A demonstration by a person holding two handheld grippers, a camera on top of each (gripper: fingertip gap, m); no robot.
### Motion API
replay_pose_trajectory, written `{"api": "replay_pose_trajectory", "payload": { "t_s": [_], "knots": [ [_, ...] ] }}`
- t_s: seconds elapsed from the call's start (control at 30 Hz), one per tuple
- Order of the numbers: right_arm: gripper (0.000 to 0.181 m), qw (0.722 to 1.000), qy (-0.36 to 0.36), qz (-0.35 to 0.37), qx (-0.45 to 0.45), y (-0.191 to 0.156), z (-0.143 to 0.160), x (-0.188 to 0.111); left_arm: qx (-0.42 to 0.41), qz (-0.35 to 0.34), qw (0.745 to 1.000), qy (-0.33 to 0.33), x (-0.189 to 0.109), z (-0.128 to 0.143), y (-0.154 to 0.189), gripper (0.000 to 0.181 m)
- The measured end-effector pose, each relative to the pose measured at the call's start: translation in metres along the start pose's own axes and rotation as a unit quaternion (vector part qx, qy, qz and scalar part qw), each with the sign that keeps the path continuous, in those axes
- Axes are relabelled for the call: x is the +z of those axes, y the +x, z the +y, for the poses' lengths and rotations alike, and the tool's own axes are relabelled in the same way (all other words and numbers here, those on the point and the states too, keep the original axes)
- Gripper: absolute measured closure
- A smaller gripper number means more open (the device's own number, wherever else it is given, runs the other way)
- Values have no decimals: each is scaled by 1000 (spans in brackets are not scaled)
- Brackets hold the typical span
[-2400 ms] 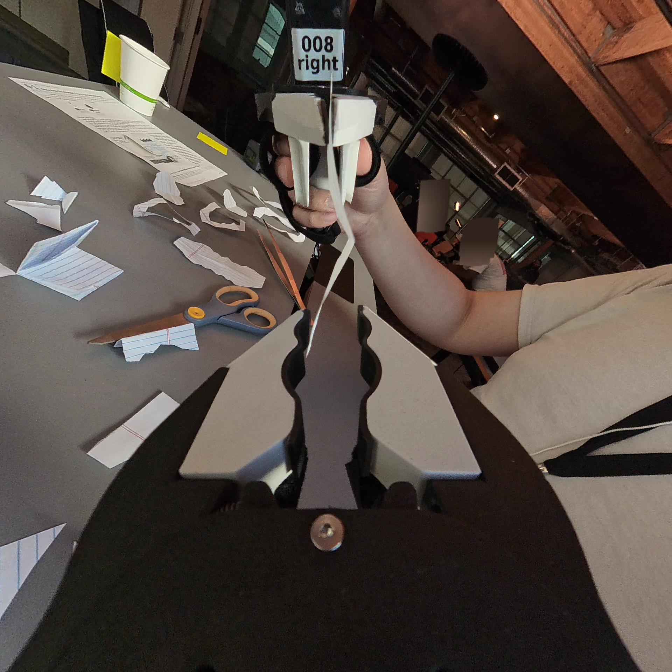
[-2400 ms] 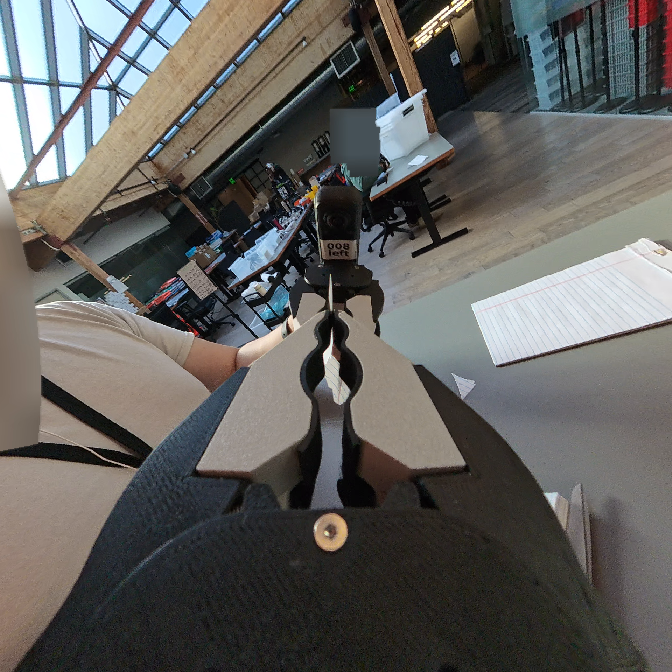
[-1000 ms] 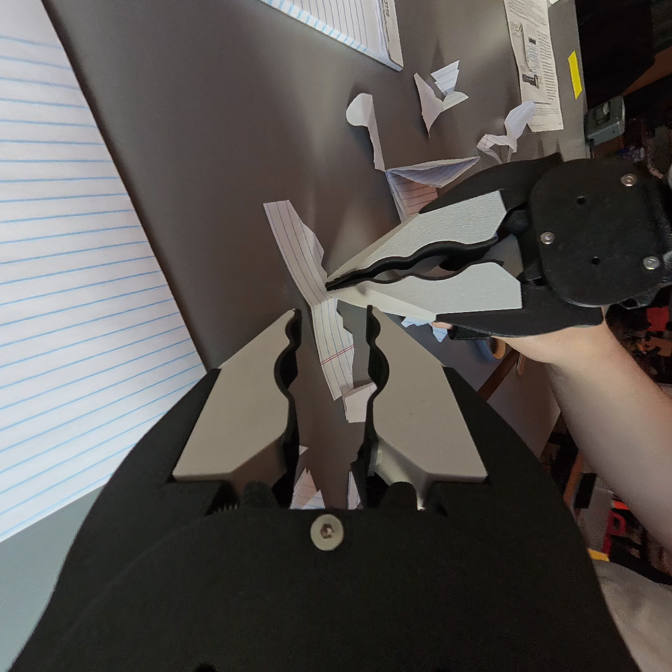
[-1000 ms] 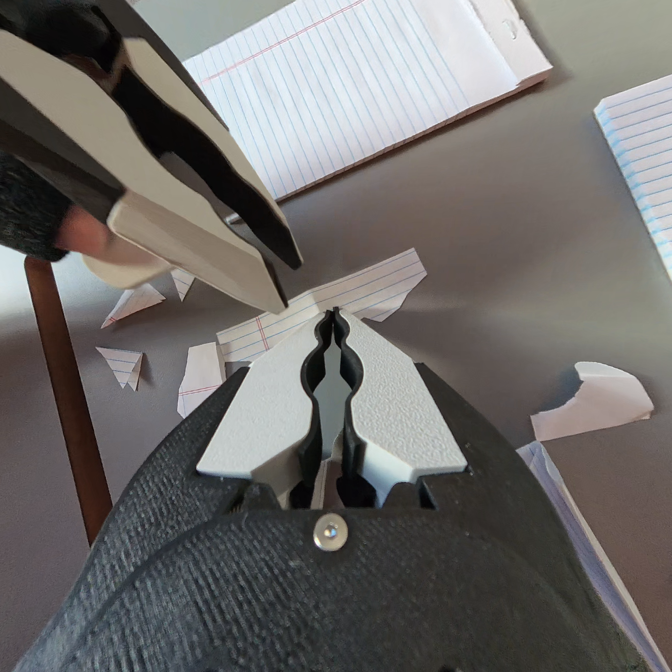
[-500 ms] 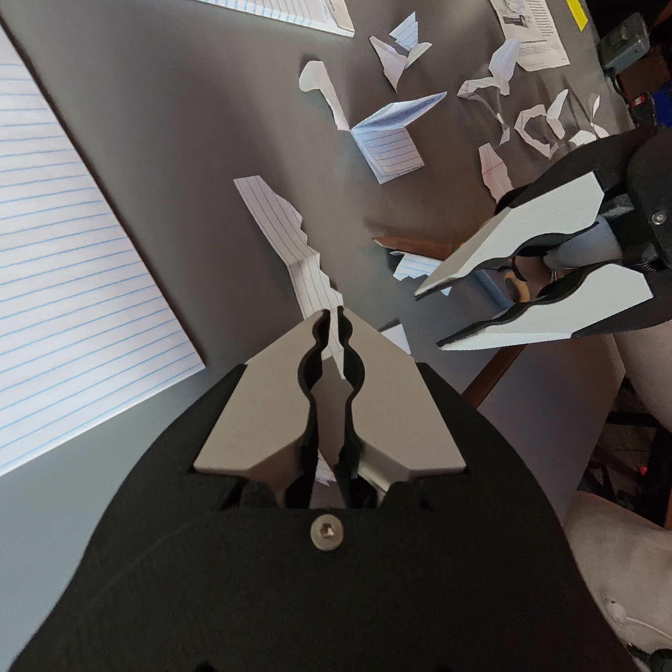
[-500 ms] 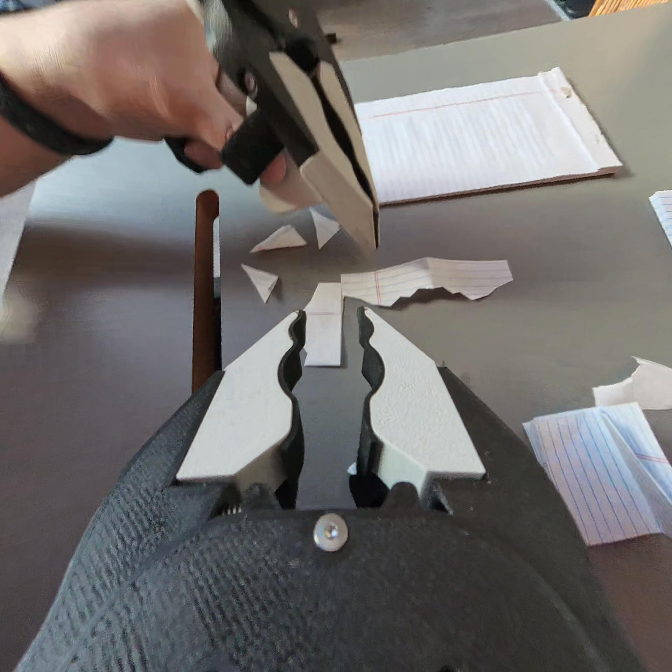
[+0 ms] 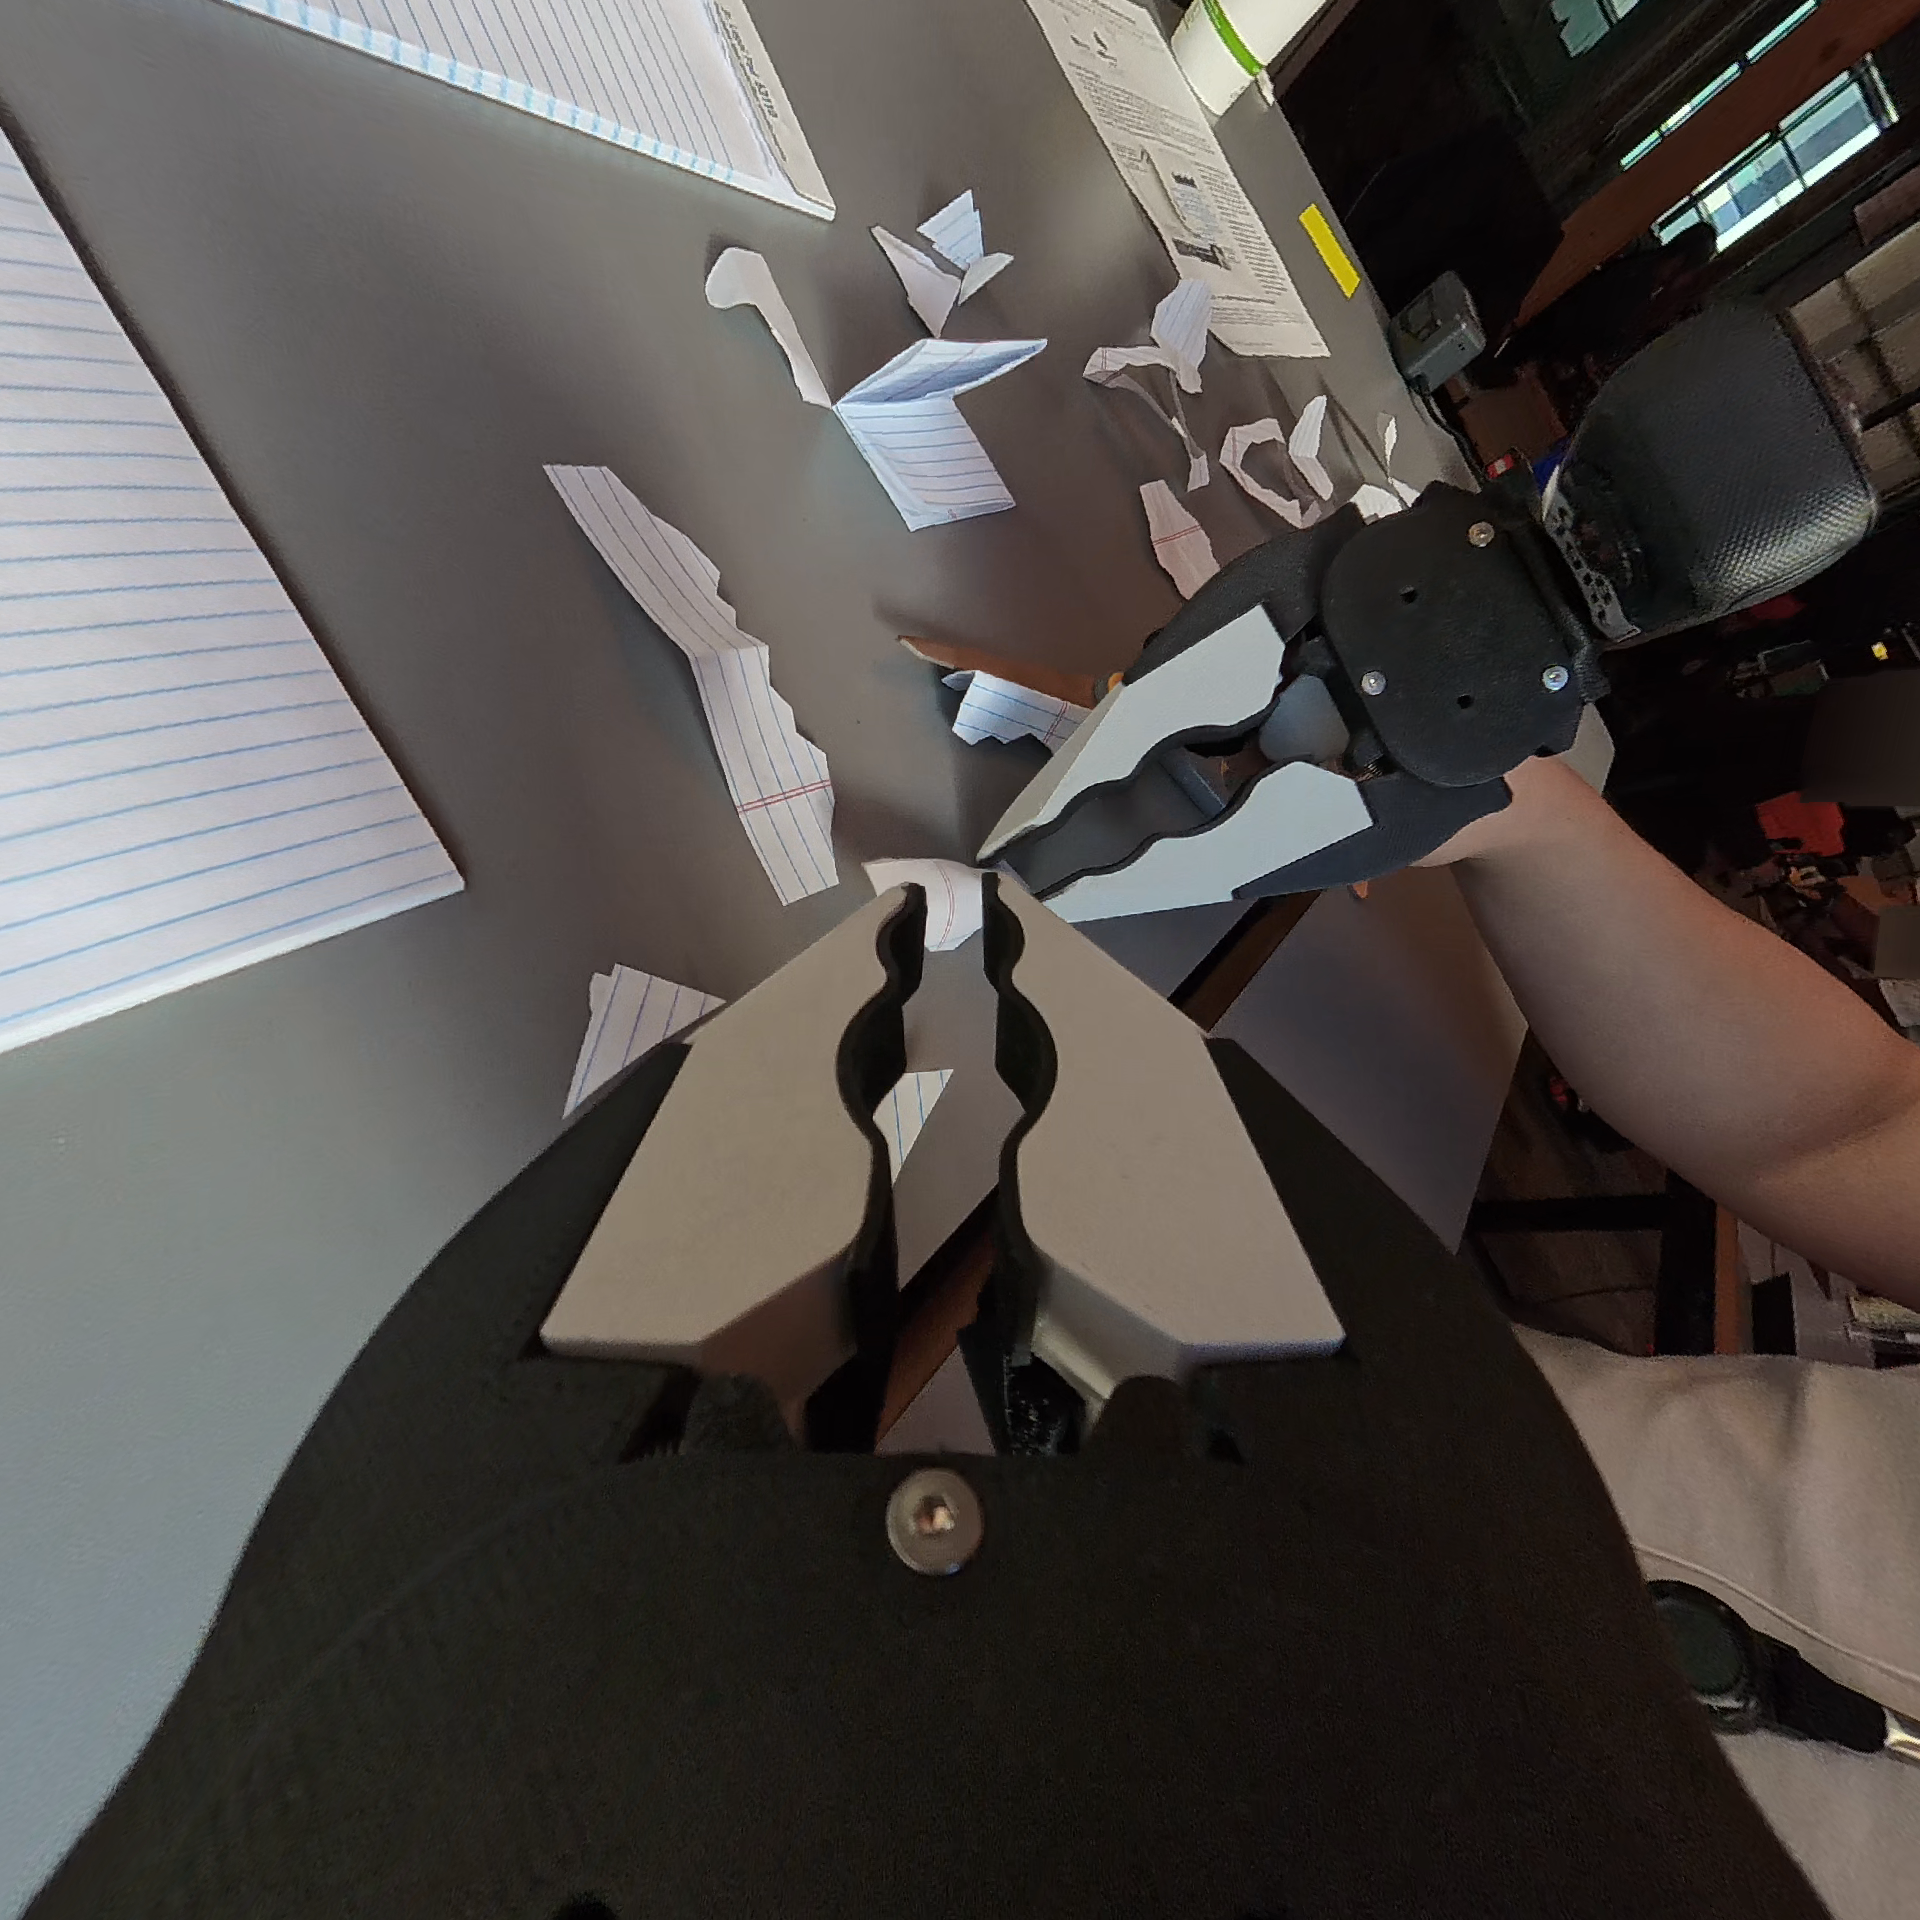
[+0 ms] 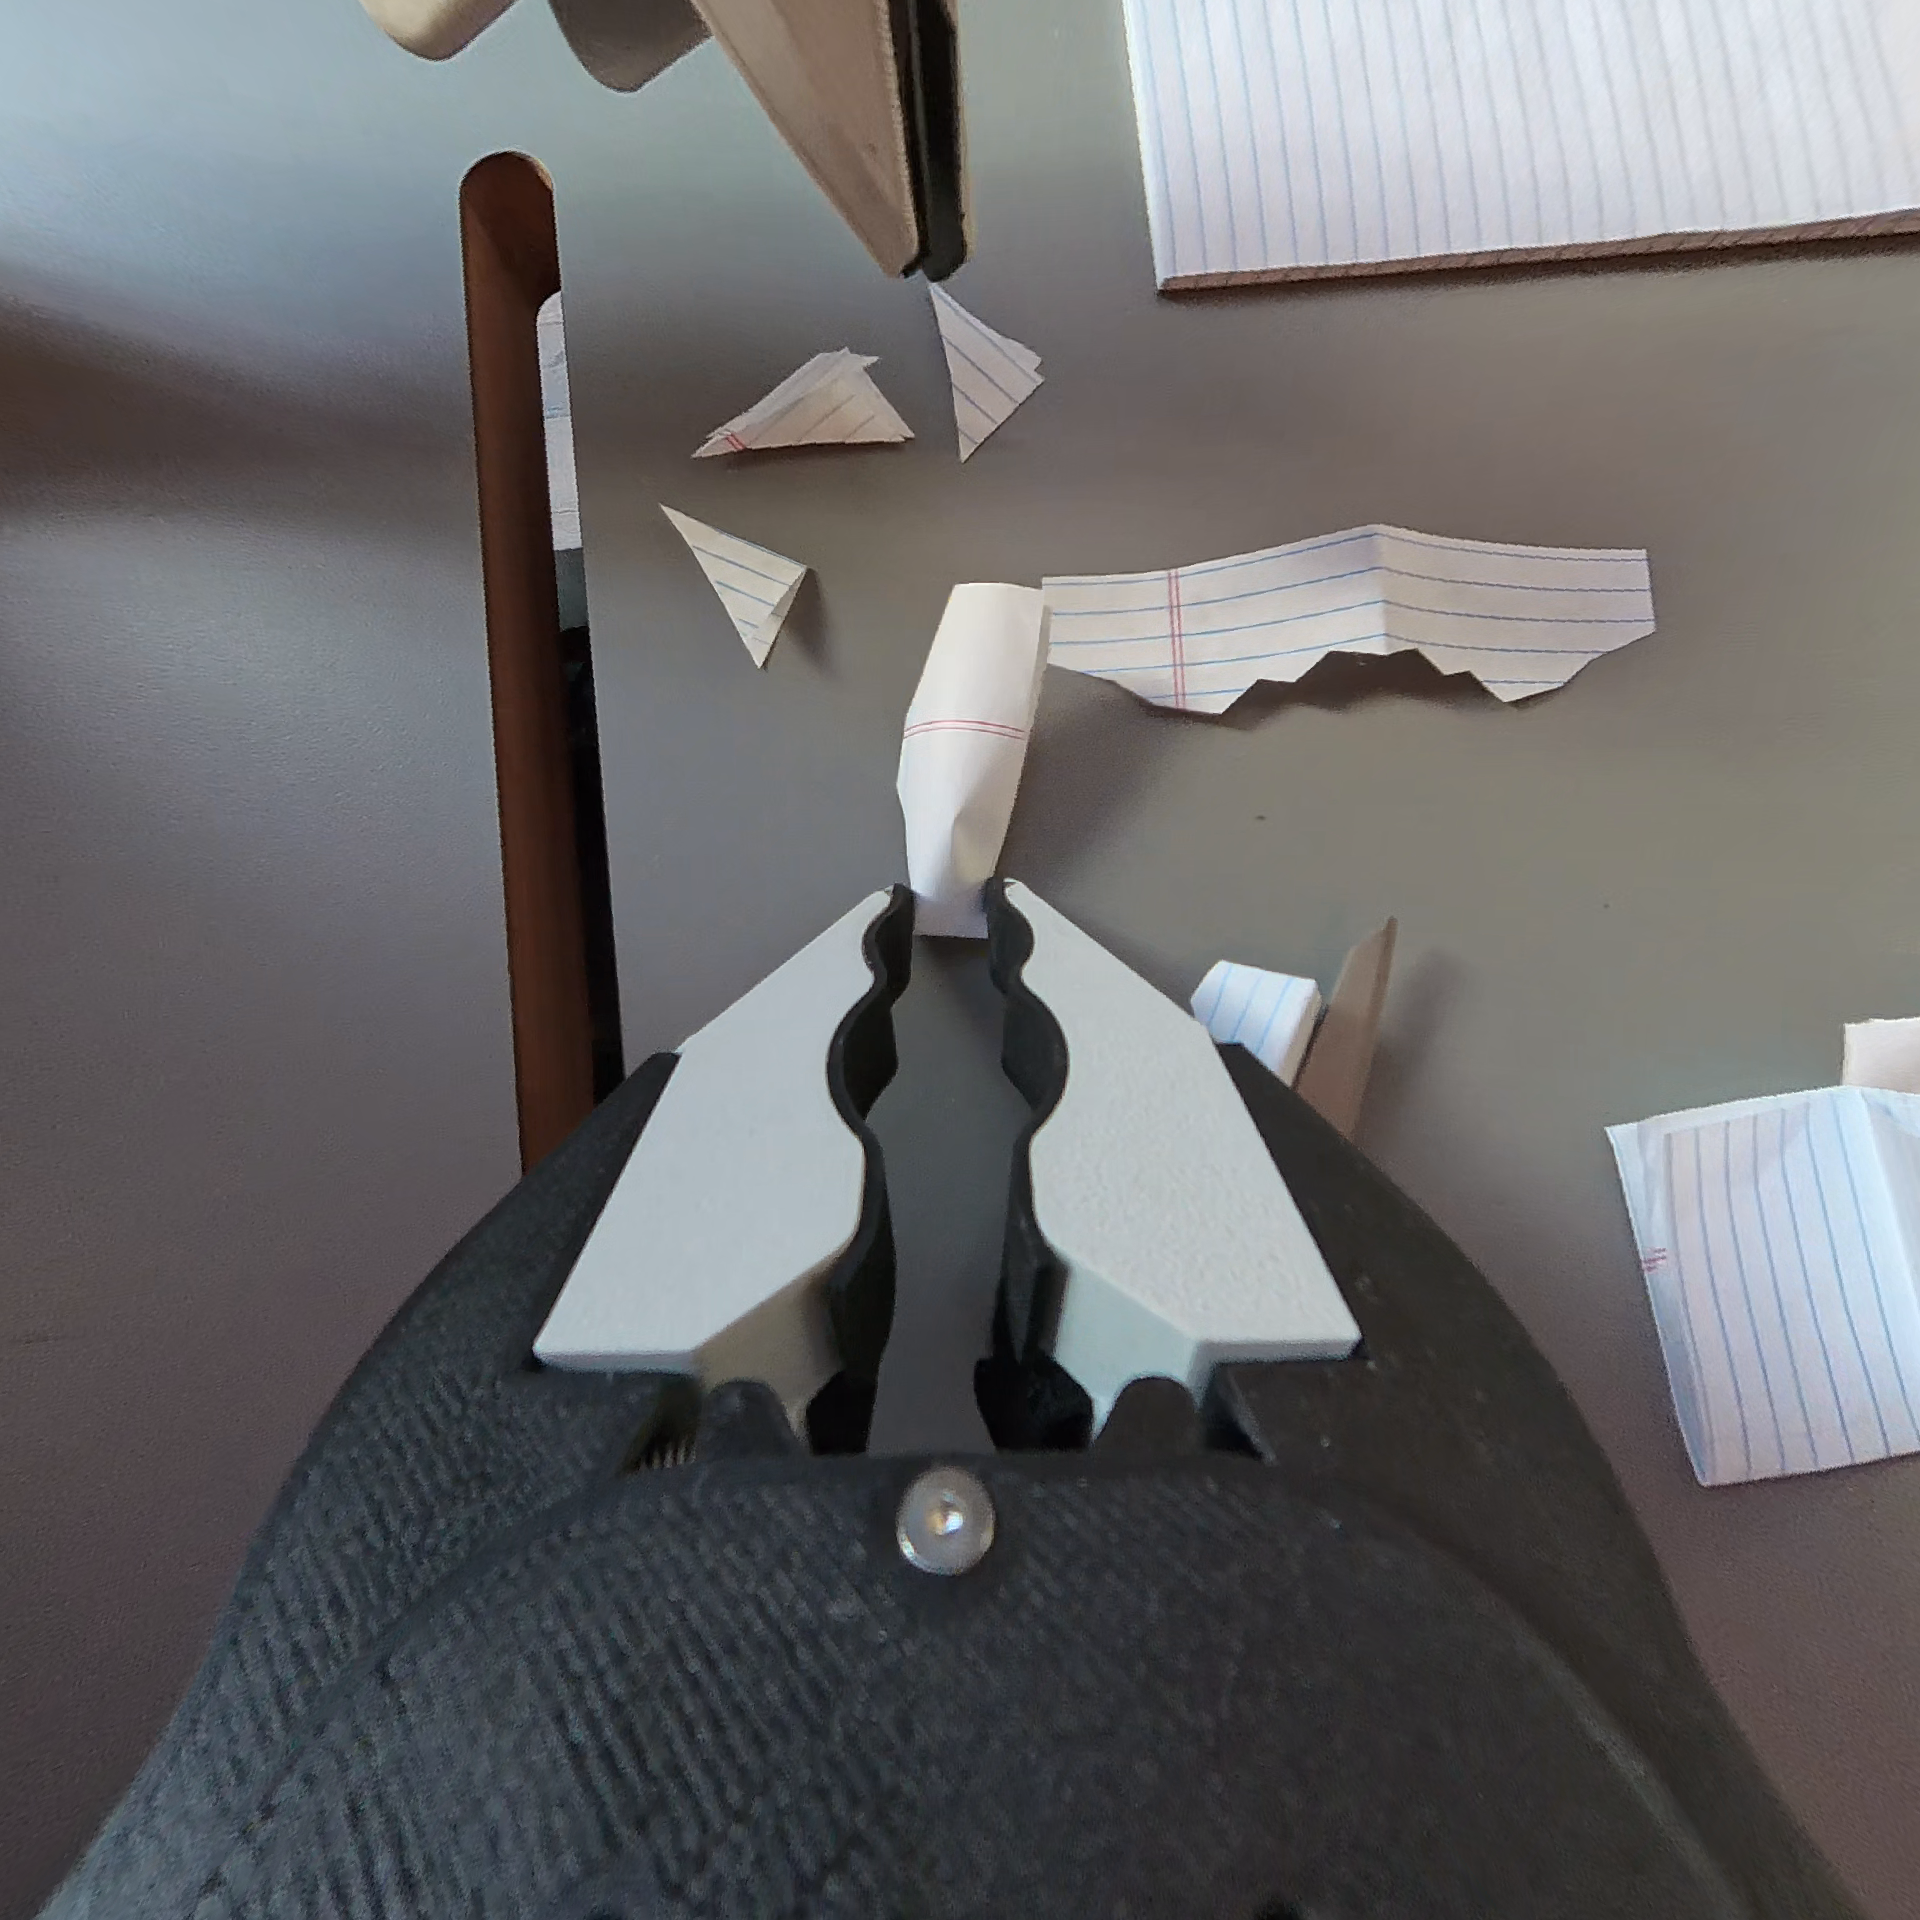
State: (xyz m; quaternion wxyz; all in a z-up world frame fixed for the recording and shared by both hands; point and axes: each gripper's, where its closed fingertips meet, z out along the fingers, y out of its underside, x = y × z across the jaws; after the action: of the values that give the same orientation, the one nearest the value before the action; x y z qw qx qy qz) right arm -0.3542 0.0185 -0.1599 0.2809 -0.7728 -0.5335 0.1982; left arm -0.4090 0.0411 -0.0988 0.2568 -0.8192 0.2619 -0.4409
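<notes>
My right gripper (image 8: 951,902) is closed on the near end of a small lined paper strip (image 8: 966,727), which bunches between its tips on the grey table (image 8: 260,727). In the left wrist view the right gripper (image 7: 992,857) reaches in from the right, with its tips on that strip (image 7: 940,906). My left gripper (image 7: 948,896) is slightly open and empty, with its tips just short of the strip. It also shows at the top of the right wrist view (image 8: 925,265), hovering above the table. A long jagged lined strip (image 7: 717,665) lies flat beside them and shows in the right wrist view too (image 8: 1340,623).
A large lined pad (image 7: 156,520) lies at the left, and a second pad (image 7: 582,73) lies farther off. A folded lined sheet (image 7: 925,436), several paper scraps (image 8: 800,421), a scissor blade (image 7: 997,665), a printed sheet (image 7: 1184,177) and a paper cup (image 7: 1226,42) lie about. A brown-edged slot (image 8: 520,623) cuts the table. Some 9 cm of space lies between my two pairs of fingers.
My left gripper has let go of the long strip, which now lies on the table, and has opened a little. My right gripper has closed from wide open onto the small strip.
</notes>
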Motion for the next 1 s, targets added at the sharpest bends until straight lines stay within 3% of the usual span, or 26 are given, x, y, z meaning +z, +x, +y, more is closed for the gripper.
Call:
{"api": "replay_pose_trajectory", "payload": {
  "t_s": [0.13, 0.33, 0.47, 0.53, 0.57, 0.67, 0.77, 0.83, 0.9, 1.0],
  "knots": [
    [168, 999, 46, 22, -8, -5, -4, -16, -19, 35, 999, 9, -2, 7, 5, 166],
    [168, 989, 147, 21, 6, -25, -30, -55, -22, 188, 979, 72, -9, -3, 57, 150],
    [168, 981, 190, 24, -1, -35, -44, -73, 13, 195, 978, 65, 1, -1, 77, 147],
    [168, 979, 204, 26, -4, -38, -48, -79, 23, 212, 975, 62, 4, -1, 87, 159],
    [168, 977, 209, 29, -3, -38, -49, -81, 31, 220, 973, 64, 4, -1, 92, 179],
    [152, 973, 225, 48, 20, -30, -48, -87, 86, 198, 972, 89, 0, -9, 100, 181],
    [147, 959, 250, 46, 125, -18, -49, -103, 233, 51, 966, 102, -5, -17, 89, 181],
    [149, 930, 293, -11, 224, -25, -66, -119, 356, -95, 924, 106, -13, -27, 77, 181],
    [149, 892, 335, -83, 291, -37, -87, -131, 469, -216, 848, 117, -22, -37, 77, 181],
    [147, 844, 355, -171, 364, -40, -104, -135, 594, -296, 737, 129, -23, -40, 93, 181]
  ]
}}
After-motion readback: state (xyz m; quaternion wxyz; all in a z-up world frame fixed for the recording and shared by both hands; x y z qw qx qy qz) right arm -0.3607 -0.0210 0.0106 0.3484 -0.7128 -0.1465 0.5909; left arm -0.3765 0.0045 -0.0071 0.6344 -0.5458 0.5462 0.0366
